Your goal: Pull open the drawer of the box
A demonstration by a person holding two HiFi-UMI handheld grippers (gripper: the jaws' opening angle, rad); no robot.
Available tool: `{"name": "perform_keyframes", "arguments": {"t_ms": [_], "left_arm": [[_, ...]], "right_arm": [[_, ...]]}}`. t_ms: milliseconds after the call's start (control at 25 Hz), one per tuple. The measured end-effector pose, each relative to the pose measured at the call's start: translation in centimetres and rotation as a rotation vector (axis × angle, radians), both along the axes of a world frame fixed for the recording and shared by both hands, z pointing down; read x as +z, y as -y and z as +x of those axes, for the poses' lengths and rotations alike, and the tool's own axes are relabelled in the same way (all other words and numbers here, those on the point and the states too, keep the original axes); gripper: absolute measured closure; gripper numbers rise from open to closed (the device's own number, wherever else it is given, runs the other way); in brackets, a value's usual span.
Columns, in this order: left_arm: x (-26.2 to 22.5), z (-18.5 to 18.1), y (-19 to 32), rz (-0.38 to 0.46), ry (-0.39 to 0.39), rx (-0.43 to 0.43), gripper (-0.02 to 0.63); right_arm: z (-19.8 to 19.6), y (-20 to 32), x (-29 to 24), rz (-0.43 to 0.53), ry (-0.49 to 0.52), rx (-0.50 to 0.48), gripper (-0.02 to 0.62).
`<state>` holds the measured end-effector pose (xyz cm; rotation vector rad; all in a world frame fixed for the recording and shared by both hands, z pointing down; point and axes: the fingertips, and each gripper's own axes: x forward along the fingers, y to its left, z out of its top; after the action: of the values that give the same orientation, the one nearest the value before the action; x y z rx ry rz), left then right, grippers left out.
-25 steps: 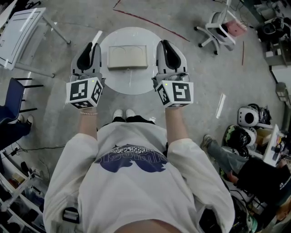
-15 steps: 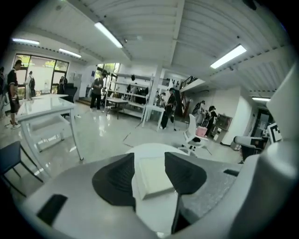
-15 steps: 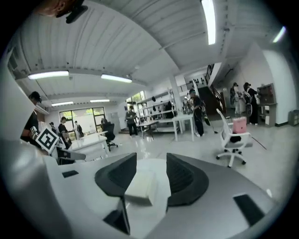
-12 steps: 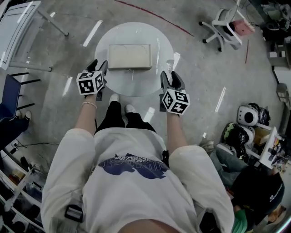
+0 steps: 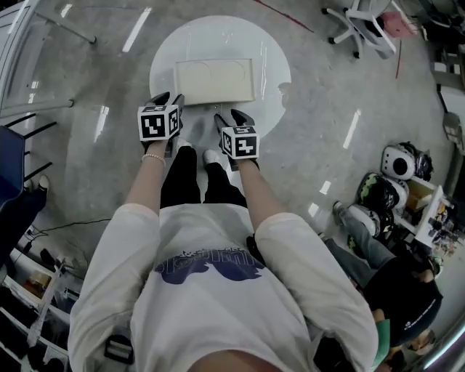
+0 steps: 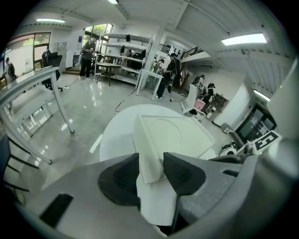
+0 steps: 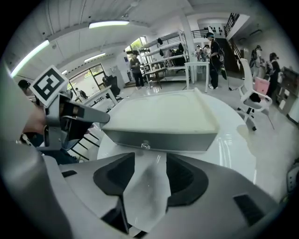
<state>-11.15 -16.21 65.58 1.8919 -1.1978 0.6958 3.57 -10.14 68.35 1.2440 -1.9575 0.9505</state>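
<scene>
A flat cream box [image 5: 214, 80] lies on a round white table [image 5: 272, 58]. Its grey drawer front [image 7: 187, 140] faces me, with a small shiny knob [image 7: 145, 145] in the middle. My left gripper [image 5: 168, 99] is at the box's front left corner [image 6: 149, 168]. That corner stands between its jaws, which are closing, and I see no pad pressing on it. My right gripper [image 5: 230, 118] is just in front of the drawer. Its jaws are opening with nothing between them, and the knob lies a short way ahead of the fingertips.
A white office chair [image 5: 360, 22] stands beyond the table at the right. Helmets and bags [image 5: 396, 163] lie on the floor at the right, beside a seated person [image 5: 396, 290]. A white table frame [image 5: 29, 43] and a dark blue chair [image 5: 11, 167] stand at the left.
Both grippers came down from either side of the box to its near edge. The right one swung left in front of the drawer. Both sets of jaws now stand apart.
</scene>
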Motion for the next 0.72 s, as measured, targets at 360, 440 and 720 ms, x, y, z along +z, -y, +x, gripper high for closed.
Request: {"name": "perform_keyframes", "arguments": {"t_ms": [360,440,720], "left_arm": [[0.3,0.1,-0.1,-0.02,-0.046,-0.02,0.44],[0.3,0.1,0.0,-0.021,-0.051,-0.021,0.44],[0.2,0.1,0.1,-0.021,-0.055,-0.017,0.442]], "right_arm": [[-2.2,2.4,2.7,-0.078,-0.03,0.07,0.489],[-2.4,2.5,2.9,-0.088,-0.021,0.075,0.52],[-2.5,1.1,2.6,-0.095,-0.005,0.075,0.529]]}}
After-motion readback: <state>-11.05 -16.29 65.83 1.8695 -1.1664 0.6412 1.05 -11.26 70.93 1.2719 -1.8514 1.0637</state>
